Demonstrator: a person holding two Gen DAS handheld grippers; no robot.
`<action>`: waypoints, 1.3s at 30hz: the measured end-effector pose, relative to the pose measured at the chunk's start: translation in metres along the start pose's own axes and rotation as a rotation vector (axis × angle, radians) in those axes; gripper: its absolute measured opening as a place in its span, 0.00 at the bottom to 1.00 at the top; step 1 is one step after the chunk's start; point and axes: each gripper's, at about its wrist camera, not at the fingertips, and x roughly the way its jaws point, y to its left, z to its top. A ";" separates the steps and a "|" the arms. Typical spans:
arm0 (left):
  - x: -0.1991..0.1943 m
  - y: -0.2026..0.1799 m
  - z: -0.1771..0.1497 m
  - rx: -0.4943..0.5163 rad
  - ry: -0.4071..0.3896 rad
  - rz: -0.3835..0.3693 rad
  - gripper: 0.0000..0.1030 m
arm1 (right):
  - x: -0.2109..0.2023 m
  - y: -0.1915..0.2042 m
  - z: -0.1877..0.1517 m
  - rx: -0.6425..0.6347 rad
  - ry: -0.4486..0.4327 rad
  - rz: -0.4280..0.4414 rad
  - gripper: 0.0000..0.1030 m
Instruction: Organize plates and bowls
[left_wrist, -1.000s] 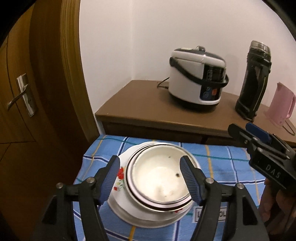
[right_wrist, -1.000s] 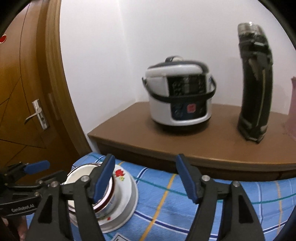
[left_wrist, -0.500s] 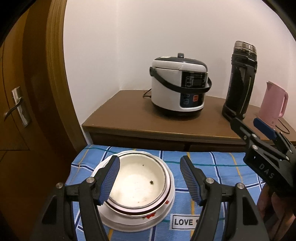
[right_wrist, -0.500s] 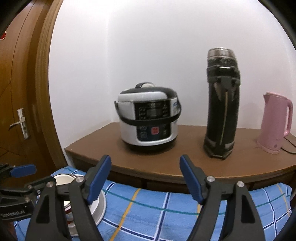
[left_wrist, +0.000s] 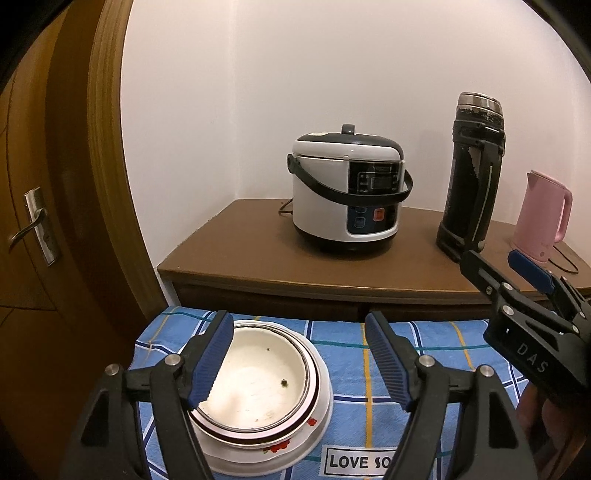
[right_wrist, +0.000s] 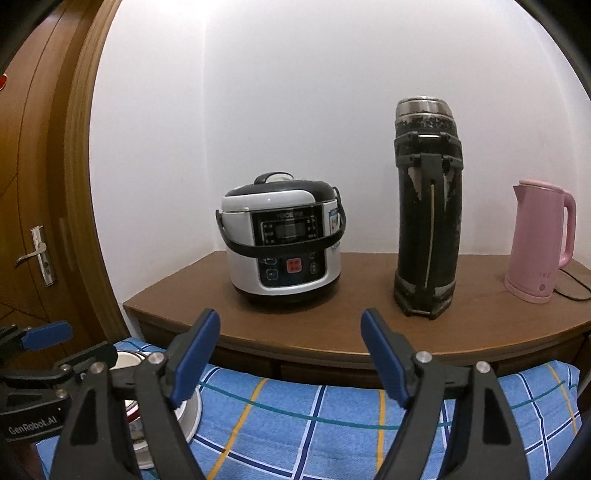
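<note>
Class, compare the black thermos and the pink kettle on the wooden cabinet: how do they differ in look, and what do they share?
The black thermos stands much taller and narrower than the squat pink kettle. The thermos has a metal top and a worn dark casing; the kettle is smooth pink. A cord runs from the kettle; none shows at the thermos. Both stand upright on the wooden cabinet.

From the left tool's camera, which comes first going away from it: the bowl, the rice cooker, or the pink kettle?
Seen from the left tool, nearest first:
1. Bowl, just below and ahead on the blue checked cloth, nested in a flowered dish.
2. Rice cooker, straight ahead on the wooden counter.
3. Pink kettle, far right on that counter.
</note>
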 end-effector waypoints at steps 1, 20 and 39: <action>0.001 -0.001 0.000 0.003 0.000 0.000 0.73 | 0.000 -0.001 0.000 0.002 -0.001 -0.003 0.78; 0.005 -0.008 0.003 0.035 0.010 -0.033 0.74 | -0.001 -0.005 0.001 -0.002 -0.020 -0.037 0.79; -0.002 -0.023 0.007 0.069 -0.007 -0.068 0.74 | -0.014 -0.015 0.010 0.017 -0.072 -0.063 0.81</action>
